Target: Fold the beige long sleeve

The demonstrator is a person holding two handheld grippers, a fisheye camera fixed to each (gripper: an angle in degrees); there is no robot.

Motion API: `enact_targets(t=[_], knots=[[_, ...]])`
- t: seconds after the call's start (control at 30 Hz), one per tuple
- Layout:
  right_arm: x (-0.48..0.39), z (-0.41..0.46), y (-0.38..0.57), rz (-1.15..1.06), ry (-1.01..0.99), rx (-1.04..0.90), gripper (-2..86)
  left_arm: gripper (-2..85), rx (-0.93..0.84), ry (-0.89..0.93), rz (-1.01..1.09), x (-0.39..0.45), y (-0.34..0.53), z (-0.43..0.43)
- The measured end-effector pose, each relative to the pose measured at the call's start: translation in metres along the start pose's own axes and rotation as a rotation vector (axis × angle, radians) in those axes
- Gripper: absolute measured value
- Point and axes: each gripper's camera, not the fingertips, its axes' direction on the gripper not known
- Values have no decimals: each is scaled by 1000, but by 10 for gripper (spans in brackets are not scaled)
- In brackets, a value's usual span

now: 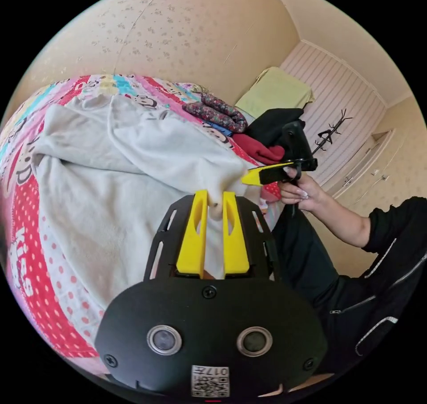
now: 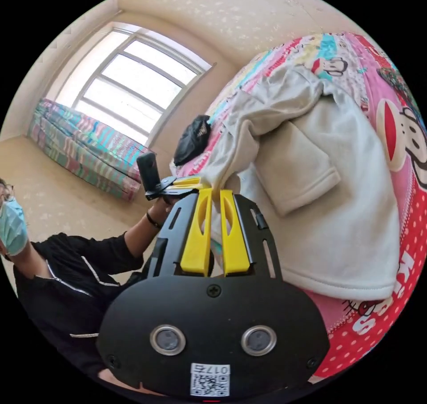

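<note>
Left gripper (image 1: 215,198) jaws clenched on beige long sleeve (image 1: 120,173); right gripper (image 2: 215,195) likewise.

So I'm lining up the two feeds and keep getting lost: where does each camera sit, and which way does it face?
Left gripper view: rides behind the left claw, facing across the bed towards a clothes pile; a hand shows.
Right gripper view: rides behind the right claw, facing the bed and window; a sleeve shows.
Shared: the beige top, pinched by both claws.
</note>
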Motion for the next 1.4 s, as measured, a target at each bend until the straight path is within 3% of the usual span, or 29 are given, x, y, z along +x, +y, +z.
enact_targets(t=[0.1,0.17,0.27,0.33,0.37,0.43,0.5,0.63,0.73,0.93,1.03,1.13,1.2,1.33,1.4], knots=[[-48,-24,-16,-142,-42,71,40,67,97,-22,49,31,-24,-57],[-65,-16,-10,-156,68,32,41,76,64,-70,43,46,-28,-72],[-35,27,21,-15,176,-91,48,82,-83,-176,-62,43,-7,-44],[-9,45,44,80,183,-164,59,79,-290,-292,-183,25,28,-7],[0,38,60,117,140,-125,68,78,-305,-304,-204,23,37,-5],[2,9,78,119,62,1,81,70,-134,-198,-286,20,68,-32],[4,-26,90,148,108,91,97,75,-38,-140,-356,19,86,-56],[11,-104,104,251,382,255,131,114,78,-307,-430,26,113,-94],[25,-128,103,300,438,313,140,143,96,-415,-465,29,120,-94],[56,-96,95,380,546,240,136,163,5,-282,-590,19,114,-43],[37,-90,108,356,578,330,70,129,2,-452,-621,31,107,-32],[22,-91,110,317,507,358,41,42,-95,-426,-514,39,86,-32],[8,-105,103,331,496,330,34,33,-113,-396,-451,43,70,-49],[-77,-146,97,125,470,418,26,22,113,-244,-334,72,37,-138],[-118,-157,105,42,532,462,24,21,170,-282,-256,91,29,-172]])
